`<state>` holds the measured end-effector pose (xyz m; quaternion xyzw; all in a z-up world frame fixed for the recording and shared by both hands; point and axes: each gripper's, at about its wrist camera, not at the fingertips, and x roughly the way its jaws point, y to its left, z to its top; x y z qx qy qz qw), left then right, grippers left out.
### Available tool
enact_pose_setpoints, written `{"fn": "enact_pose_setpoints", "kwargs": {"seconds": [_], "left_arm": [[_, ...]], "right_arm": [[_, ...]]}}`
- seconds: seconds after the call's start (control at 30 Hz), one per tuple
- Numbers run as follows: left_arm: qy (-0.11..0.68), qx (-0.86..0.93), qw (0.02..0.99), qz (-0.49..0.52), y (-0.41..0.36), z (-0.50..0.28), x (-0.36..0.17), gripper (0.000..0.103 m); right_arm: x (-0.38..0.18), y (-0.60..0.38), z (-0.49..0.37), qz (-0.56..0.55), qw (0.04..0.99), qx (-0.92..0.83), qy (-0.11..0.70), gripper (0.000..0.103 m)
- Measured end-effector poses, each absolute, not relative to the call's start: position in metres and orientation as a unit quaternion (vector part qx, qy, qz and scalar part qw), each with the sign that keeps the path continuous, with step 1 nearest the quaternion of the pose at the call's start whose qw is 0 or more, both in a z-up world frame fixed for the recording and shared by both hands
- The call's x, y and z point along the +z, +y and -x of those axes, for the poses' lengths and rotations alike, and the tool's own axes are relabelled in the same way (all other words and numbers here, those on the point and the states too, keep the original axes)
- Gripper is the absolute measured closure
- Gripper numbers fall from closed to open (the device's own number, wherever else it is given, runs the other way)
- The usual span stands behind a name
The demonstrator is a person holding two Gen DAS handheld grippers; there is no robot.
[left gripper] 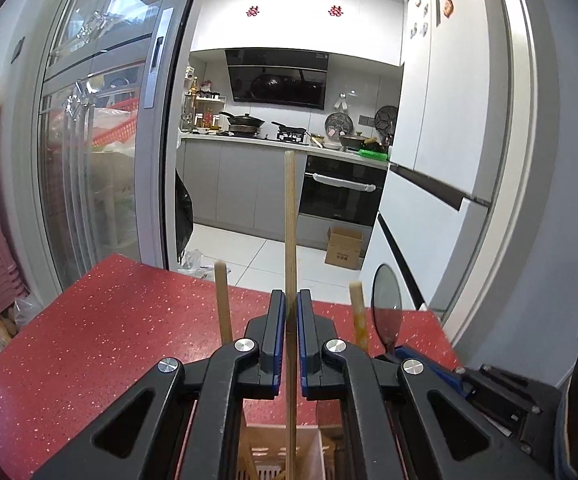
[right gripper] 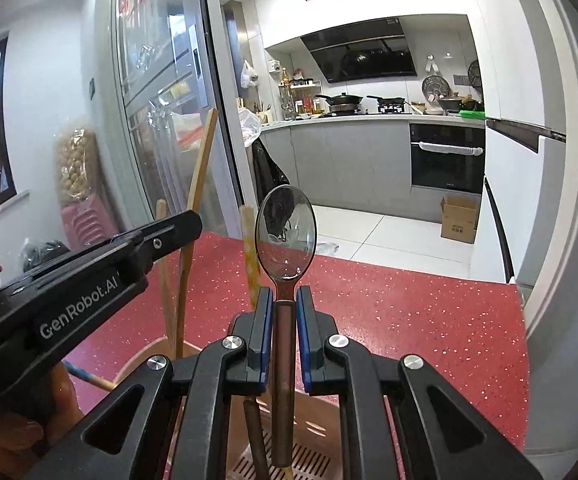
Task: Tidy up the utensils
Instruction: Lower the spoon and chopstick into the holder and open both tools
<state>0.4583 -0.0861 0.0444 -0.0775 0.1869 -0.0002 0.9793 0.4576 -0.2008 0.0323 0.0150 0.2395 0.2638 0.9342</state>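
Note:
My left gripper (left gripper: 289,300) is shut on a long wooden chopstick (left gripper: 289,208) that stands upright, its lower end inside a wooden utensil holder (left gripper: 257,448). Two more chopsticks (left gripper: 223,300) (left gripper: 357,312) stick up out of the holder on either side. My right gripper (right gripper: 285,296) is shut on the handle of a metal spoon (right gripper: 285,232), bowl up, with the handle reaching down into the same holder (right gripper: 329,412). In the right wrist view the left gripper (right gripper: 191,226) is close on the left, with its chopstick (right gripper: 201,168). The spoon's bowl (left gripper: 387,304) shows in the left wrist view.
The holder stands on a red speckled table (right gripper: 409,320), whose far edge faces a kitchen doorway. A glass sliding door (left gripper: 101,140) is at the left and a white fridge (left gripper: 441,120) at the right. A cardboard box (right gripper: 459,220) sits on the kitchen floor.

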Motion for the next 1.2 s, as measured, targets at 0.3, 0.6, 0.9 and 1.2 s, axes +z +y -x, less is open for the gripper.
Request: {"fn": "enact_pose_setpoints", "kwargs": {"seconds": [0.3, 0.6, 0.9, 1.2], "left_arm": [[0.191, -0.004, 0.981, 0.038, -0.097, -0.444, 0.035, 0.069], [0.194, -0.003, 0.98, 0.049, -0.094, -0.436, 0.048, 0.069], [0.189, -0.014, 0.98, 0.059, -0.096, -0.415, 0.073, 0.069], [0.159, 0.01, 0.985, 0.064, -0.068, -0.366, 0.105, 0.0]], "right_arm": [[0.018, -0.196, -0.436, 0.032, 0.937, 0.266, 0.226, 0.091], [0.019, -0.202, -0.436, 0.024, 0.93, 0.27, 0.248, 0.09], [0.033, -0.207, -0.431, 0.01, 0.932, 0.264, 0.248, 0.063], [0.047, -0.219, -0.412, -0.011, 0.933, 0.258, 0.252, 0.062]]}}
